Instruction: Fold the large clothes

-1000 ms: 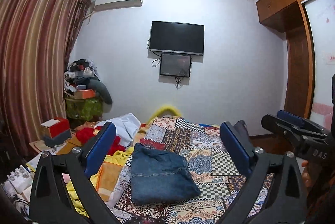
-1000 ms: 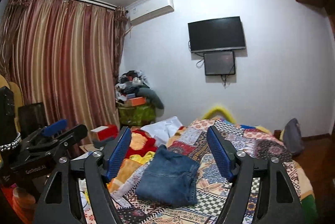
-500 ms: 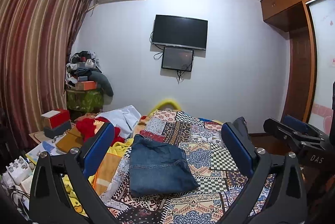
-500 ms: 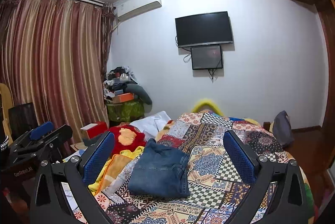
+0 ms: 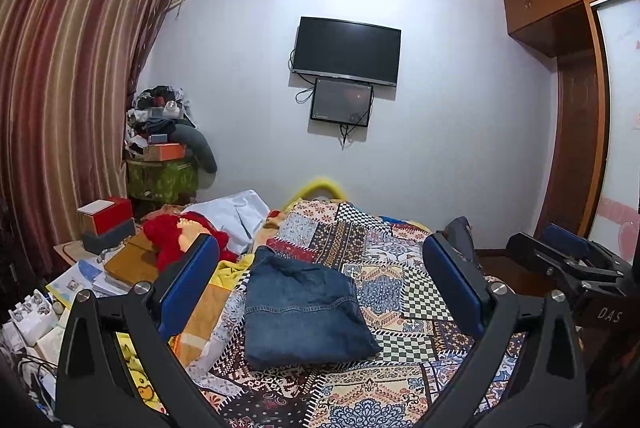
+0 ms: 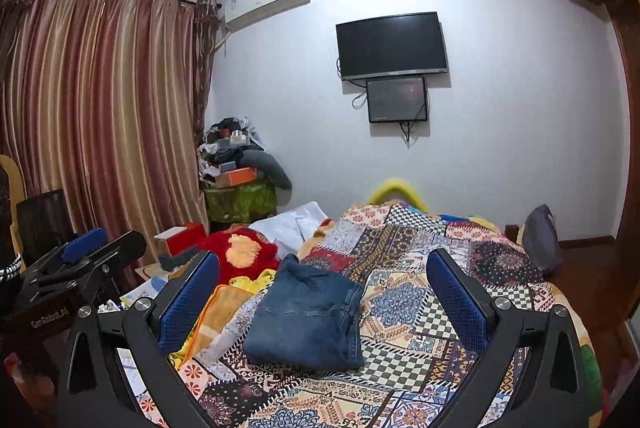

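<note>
A pair of blue jeans [image 5: 304, 308] lies folded into a compact rectangle on the patchwork bedspread [image 5: 400, 292]; the right wrist view shows the same jeans [image 6: 312, 316]. My left gripper [image 5: 320, 284] hovers in front of and above them, jaws wide apart with nothing between the blue pads. My right gripper [image 6: 324, 292] is likewise open and empty, held back from the jeans. Each gripper shows at the edge of the other's view: the right gripper [image 5: 568, 264] at the right, the left gripper [image 6: 80, 260] at the left.
Red, yellow and white clothes [image 5: 188, 236] are heaped left of the jeans. A cluttered side table with boxes [image 5: 104, 224] and papers stands at the left by striped curtains [image 5: 64, 108]. A wardrobe [image 5: 576, 116] rises at the right, and a TV [image 5: 346, 46] hangs on the far wall.
The right gripper's jaws have spread wider. Both views have tilted up slightly, so the jeans sit a little lower and farther away. The jeans themselves have not moved.
</note>
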Tool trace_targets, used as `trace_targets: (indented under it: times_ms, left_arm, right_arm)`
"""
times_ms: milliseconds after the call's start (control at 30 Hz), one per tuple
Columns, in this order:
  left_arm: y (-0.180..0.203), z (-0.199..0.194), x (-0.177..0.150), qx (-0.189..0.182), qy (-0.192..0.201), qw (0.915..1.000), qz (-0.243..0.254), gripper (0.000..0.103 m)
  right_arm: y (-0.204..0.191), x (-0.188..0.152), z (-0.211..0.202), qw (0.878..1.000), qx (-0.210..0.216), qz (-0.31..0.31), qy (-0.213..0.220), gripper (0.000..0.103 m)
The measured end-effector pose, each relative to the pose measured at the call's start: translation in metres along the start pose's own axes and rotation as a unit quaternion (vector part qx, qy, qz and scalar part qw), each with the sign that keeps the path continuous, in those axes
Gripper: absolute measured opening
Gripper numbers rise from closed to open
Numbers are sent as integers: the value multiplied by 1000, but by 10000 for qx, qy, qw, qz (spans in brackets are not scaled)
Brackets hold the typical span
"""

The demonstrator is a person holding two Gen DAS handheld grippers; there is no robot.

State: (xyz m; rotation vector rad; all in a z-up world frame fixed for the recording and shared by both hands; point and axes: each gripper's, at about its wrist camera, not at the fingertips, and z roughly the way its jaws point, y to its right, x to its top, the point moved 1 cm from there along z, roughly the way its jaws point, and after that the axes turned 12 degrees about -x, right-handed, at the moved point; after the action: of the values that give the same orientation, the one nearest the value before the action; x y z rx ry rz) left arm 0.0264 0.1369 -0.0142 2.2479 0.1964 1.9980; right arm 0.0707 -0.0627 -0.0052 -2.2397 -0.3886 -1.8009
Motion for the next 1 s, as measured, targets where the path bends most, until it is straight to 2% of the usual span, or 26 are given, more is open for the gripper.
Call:
trace_targets:
  times_ms: [1000]
  left_arm:
    - [-6,11,-5,-113,-182,9997,-70,103]
  right_arm:
    - [3,-3,6,9999,-3,29,-99,103]
